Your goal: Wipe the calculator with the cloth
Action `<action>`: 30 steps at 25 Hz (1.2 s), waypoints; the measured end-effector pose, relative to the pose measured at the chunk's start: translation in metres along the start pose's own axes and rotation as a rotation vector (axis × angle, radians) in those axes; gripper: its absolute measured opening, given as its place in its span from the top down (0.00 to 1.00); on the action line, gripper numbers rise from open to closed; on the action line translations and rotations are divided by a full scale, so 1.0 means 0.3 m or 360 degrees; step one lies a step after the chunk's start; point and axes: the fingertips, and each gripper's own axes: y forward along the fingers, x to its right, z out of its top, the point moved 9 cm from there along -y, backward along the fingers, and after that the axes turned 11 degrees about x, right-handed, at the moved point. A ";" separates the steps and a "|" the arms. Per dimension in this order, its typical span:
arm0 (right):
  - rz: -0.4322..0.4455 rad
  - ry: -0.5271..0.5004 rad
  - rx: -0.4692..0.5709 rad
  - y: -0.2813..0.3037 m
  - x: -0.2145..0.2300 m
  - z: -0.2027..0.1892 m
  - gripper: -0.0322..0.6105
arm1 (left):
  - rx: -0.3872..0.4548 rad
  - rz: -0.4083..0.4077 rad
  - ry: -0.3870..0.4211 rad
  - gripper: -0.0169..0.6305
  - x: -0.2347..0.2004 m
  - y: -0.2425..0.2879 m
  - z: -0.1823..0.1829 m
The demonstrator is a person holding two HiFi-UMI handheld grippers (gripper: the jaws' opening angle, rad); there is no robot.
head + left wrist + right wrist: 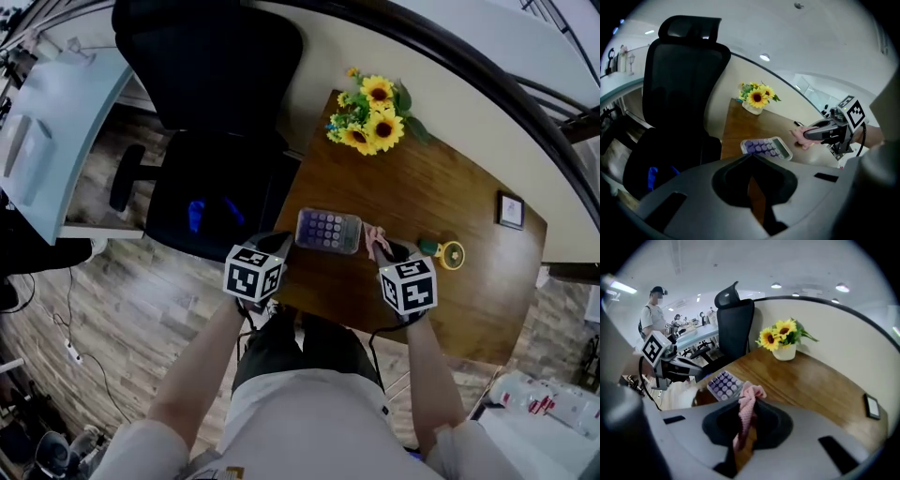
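A: Nearest first: the left gripper (752, 156)?

B: Closed tip to tip, clamping nothing. Hangs at the near-left corner of the table (441, 187), just short of the calculator (328, 231).

A: And the right gripper (749, 401)?

B: Pinched tight on a pink cloth (746, 416). Grips it partway along, leaving a bunched tuft poking out ahead of the tips and a strip running back between the jaws.

A: Then the calculator itself?

B: Lies flat, keys up, close to the table's left edge toward the near-left corner, just beyond the two grippers and between them. Sits with the cloth tuft just beside its right end; touching or not, hard to tell.

A: So which step?

B: Seems to be the approach: cloth in the grip and alongside the calculator, wiping not yet begun.

A: Next move?

B: Probably calls for carrying the tuft leftward onto the keys, lowering to a light press, then sweeping along the length. Might also call for steadying the left end with the closed left gripper, to guard against a slide toward the table's left edge.

A: Anything farther out?

B: Sunflowers (371, 116) at the far-left corner, well apart from the work. Past the left edge, a black chair (211, 56). No obstacle to the wipe, judging from here.
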 end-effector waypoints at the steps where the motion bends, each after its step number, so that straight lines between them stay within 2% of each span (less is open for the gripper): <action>1: -0.0001 -0.0003 0.0037 -0.034 0.001 0.032 0.89 | 0.0014 0.0017 0.0021 0.97 -0.004 -0.026 0.020; 5: 0.0005 -0.0022 0.0226 -0.176 -0.016 0.174 0.89 | 0.0110 0.0051 0.0108 0.97 0.016 -0.145 0.123; 8: 0.0031 -0.0009 0.0386 -0.278 -0.034 0.273 0.89 | 0.0233 0.0042 0.0186 0.97 0.071 -0.230 0.224; 14: 0.0063 -0.0050 0.0687 -0.467 -0.095 0.442 0.88 | 0.0470 0.0039 0.0484 0.97 0.214 -0.398 0.447; 17: 0.0064 -0.0114 0.0814 -0.557 -0.125 0.520 0.88 | 0.0615 0.0027 0.0593 0.97 0.273 -0.471 0.561; 23: 0.0061 -0.0213 0.1066 -0.731 -0.183 0.635 0.88 | 0.0862 -0.0023 0.0708 0.97 0.373 -0.604 0.730; 30: 0.0045 -0.0202 0.1360 -0.898 -0.217 0.704 0.88 | 0.1080 -0.0060 0.0815 0.97 0.482 -0.769 0.859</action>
